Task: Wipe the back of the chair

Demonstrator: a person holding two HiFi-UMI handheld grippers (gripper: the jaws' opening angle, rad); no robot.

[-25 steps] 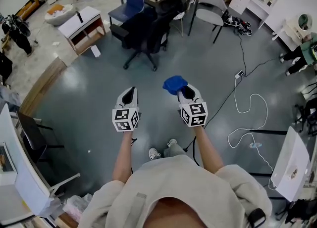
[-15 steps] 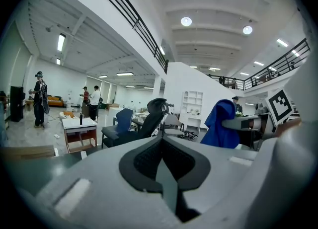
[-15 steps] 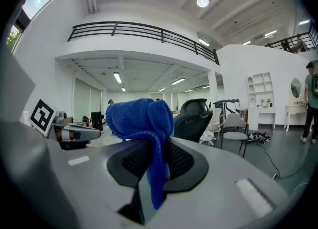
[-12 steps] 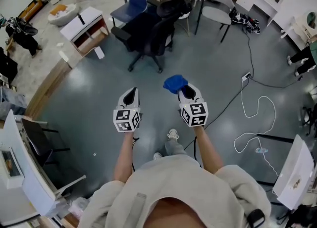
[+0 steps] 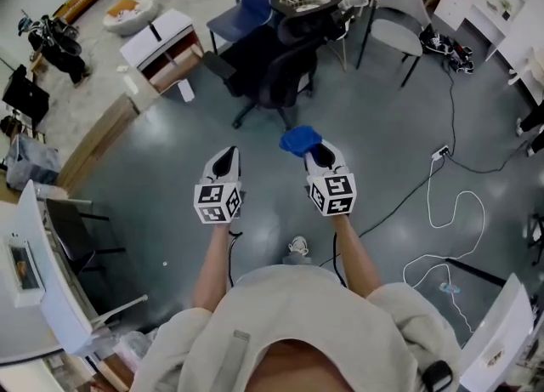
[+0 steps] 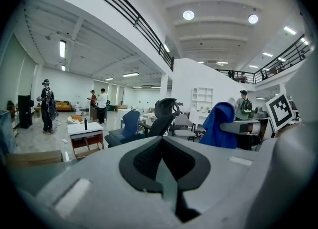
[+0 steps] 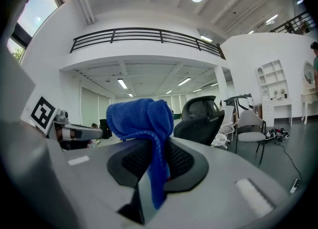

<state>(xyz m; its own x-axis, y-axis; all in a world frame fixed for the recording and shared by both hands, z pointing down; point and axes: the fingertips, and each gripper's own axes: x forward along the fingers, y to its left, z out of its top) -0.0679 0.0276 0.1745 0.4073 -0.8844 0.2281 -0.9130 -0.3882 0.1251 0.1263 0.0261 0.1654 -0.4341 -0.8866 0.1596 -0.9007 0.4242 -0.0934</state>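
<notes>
A black office chair (image 5: 280, 59) with a headrest stands on the grey floor ahead of me, its back turned toward me; it also shows as the black chair (image 7: 201, 121) in the right gripper view and the black chair (image 6: 161, 118) in the left gripper view. My right gripper (image 5: 316, 154) is shut on a bunched blue cloth (image 5: 299, 140), the blue cloth (image 7: 144, 123) rising from between its jaws. My left gripper (image 5: 223, 161) is shut and holds nothing. Both are held side by side, well short of the chair.
A blue chair (image 5: 246, 3) and a small table stand behind the black one. A grey chair (image 5: 399, 33) is at the back right, a white and wood side table (image 5: 161, 46) at the back left. A white cable (image 5: 450, 237) and black cable trail on the floor at right.
I have walked forward: the chair and the floor cables have slid down and closer in the head view. Both grippers keep their pose, the cloth still gripped.
</notes>
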